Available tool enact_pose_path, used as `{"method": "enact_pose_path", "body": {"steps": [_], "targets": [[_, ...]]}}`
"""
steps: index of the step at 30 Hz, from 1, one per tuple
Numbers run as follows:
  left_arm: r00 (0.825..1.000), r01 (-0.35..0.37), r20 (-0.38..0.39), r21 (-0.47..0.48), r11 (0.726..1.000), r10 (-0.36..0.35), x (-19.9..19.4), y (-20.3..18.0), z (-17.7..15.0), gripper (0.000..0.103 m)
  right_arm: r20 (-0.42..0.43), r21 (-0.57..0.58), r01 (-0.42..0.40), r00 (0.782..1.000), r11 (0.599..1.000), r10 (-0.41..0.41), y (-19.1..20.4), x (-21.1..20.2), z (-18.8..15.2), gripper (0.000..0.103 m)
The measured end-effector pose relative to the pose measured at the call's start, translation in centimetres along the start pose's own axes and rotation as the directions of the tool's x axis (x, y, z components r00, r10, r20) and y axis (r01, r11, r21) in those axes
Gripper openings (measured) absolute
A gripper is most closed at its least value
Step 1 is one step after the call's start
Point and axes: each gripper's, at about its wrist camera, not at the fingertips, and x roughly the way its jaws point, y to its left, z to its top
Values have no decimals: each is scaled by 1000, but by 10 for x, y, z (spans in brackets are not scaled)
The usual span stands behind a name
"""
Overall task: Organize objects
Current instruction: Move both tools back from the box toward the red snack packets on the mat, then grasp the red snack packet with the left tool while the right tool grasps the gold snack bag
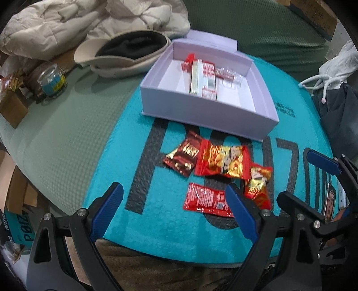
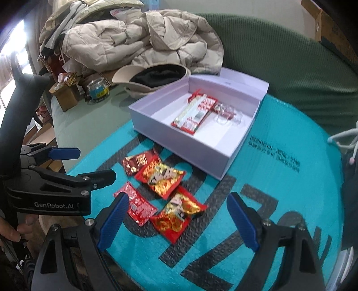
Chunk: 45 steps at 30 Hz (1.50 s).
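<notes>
Several red snack packets lie on a teal mat (image 1: 156, 212): a dark red one (image 1: 182, 157), a large red-gold one (image 1: 223, 162), a small red-gold one (image 1: 257, 185) and a flat red one (image 1: 205, 199). They also show in the right wrist view, with the large packet (image 2: 161, 179) in the middle. A white open box (image 1: 201, 112) behind them holds red-white packets (image 1: 204, 80) and clear plastic pieces (image 1: 230, 77). My left gripper (image 1: 174, 206) is open, just in front of the packets. My right gripper (image 2: 177, 215) is open over the nearest packet (image 2: 176, 215).
A beige cap (image 1: 125, 53), a cream puffy jacket (image 1: 89, 20) and a glass jar (image 1: 52, 79) lie behind left on a green cushion. Cardboard boxes (image 1: 13, 109) stand at the left edge. White and dark clothing (image 1: 335, 94) lies at the right.
</notes>
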Motion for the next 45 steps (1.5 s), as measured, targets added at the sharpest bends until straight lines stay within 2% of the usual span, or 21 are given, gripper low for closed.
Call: {"method": "enact_pose_path", "body": {"steps": [5,10,22,25,28,32,41,45], "targets": [[999,1,-40,-6,1000,-2,14,0,-10,92,-36,31,-14,999,999,15,-4,14,-11,90],[996,31,-77,-33,999,-34,26,0,-21,92,-68,55,-22,997,998,26,-8,29,-20,90],[993,-3,-114,-50,999,-3,40,1,-26,92,-91,62,-12,996,998,18,-15,52,-24,89],[992,-7,-122,-62,998,-1,43,3,-27,92,-100,73,-36,994,997,43,-17,57,-25,82],[992,24,-120,-89,996,-34,44,6,-28,92,-121,98,-58,990,993,70,-21,64,-26,70],[992,46,-117,-80,996,-55,44,1,-28,92,-114,95,-68,990,993,79,-23,63,-25,50],[988,80,-132,18,997,-77,48,-30,-27,92,-118,101,-46,991,994,58,-37,55,-34,49],[989,67,-138,71,995,-56,51,-43,-28,92,-125,108,-34,991,994,48,-47,48,-40,49]]}}
